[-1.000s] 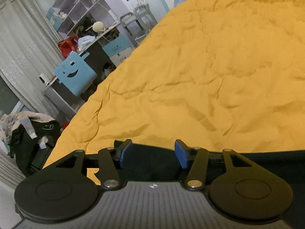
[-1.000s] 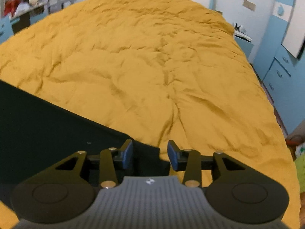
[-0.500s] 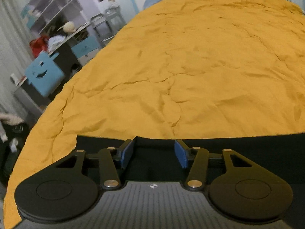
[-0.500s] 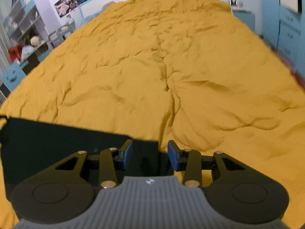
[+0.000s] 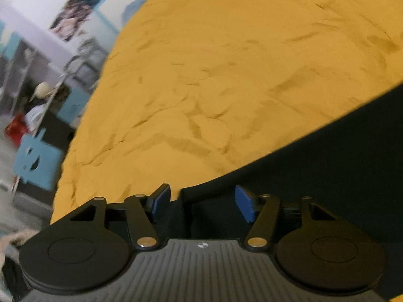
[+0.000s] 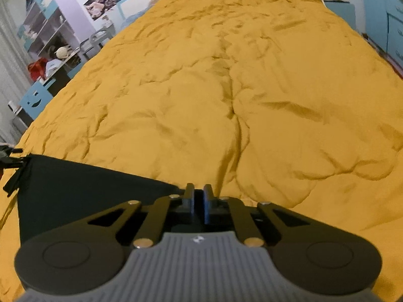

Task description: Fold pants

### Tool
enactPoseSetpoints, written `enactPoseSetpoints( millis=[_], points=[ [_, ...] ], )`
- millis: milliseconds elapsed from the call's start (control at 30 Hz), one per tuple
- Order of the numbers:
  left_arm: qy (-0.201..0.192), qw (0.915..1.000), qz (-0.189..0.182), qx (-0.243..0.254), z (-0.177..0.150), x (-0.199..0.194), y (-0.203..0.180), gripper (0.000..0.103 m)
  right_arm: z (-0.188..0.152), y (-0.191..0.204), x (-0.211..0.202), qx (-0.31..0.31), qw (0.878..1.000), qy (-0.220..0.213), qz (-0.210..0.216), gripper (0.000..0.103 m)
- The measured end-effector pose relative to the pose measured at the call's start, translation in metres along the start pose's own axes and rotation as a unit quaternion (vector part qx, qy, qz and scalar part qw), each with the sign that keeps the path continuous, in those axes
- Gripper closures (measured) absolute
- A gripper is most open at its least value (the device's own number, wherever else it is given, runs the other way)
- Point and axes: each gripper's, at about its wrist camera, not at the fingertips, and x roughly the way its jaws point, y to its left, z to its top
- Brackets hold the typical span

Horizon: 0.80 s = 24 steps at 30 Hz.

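Note:
Dark pants (image 5: 327, 176) lie flat on the near part of a yellow bed cover (image 5: 226, 75). My left gripper (image 5: 202, 201) hangs over their left edge. Its jaws are opening, its blue pads (image 5: 161, 198) stand wide apart, and a fold of the fabric lies between them untouched. In the right wrist view the pants (image 6: 75, 183) stretch from the left up to my right gripper (image 6: 198, 196), which is shut on their right corner. The pinched cloth itself is hidden behind the fingers (image 6: 189, 196). A drawstring shows at the pants' far left end.
The wrinkled yellow bed cover (image 6: 226, 100) fills most of both views. Left of the bed stand a blue smiley-face chair (image 6: 35, 100), a cluttered desk and shelves (image 6: 42, 25). Blue cabinets (image 6: 393, 20) and a nightstand (image 6: 337, 2) are at the right.
My right gripper has closed on the corner of the pants. The left gripper has rolled and sunk toward the fabric, and its pads stand wider apart than before.

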Motion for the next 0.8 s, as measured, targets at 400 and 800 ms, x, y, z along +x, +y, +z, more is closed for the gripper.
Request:
enactPoseSetpoints(
  millis=[400, 800],
  points=[
    [-0.045, 0.9922, -0.074, 0.090, 0.023, 0.012, -0.047, 0.034, -0.021, 0.031, -0.058, -0.020, 0.997, -0.054, -0.045, 0.103],
    [-0.084, 0.9915, -0.084, 0.053, 0.028, -0.016, -0.059, 0.034, -0.022, 0.011, -0.007, 0.018, 0.986, -0.022, -0.167, 0.103]
  ],
)
